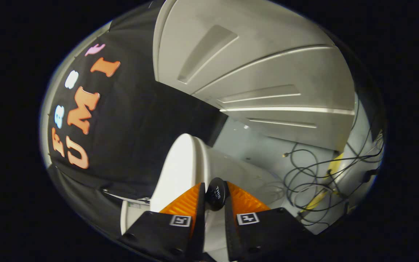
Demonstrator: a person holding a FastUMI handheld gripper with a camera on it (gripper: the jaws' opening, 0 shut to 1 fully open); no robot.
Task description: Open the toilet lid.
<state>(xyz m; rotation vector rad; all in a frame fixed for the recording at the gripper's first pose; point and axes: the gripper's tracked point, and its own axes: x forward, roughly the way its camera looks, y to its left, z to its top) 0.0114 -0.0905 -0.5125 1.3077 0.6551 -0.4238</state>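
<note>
The white toilet lid (180, 163) stands edge-on just ahead of my fingers, tilted in this rolled view. A round black knob (217, 198) with small print on it is fixed at the lid's rim. My gripper (215, 186) is shut on this knob, one finger pressing on each side. Below the knob, a strip of the lid shows between the fingers. Part of the white toilet body (131, 214) shows beside one finger, under the lid's rim. The bowl is hidden.
A white panelled door or wall (260, 69) rises beyond the lid. Loose black cables (311, 174) and a yellow strip (318, 198) lie on the grey floor (253, 145). The booth's black cloth (140, 120) hangs close on the other side.
</note>
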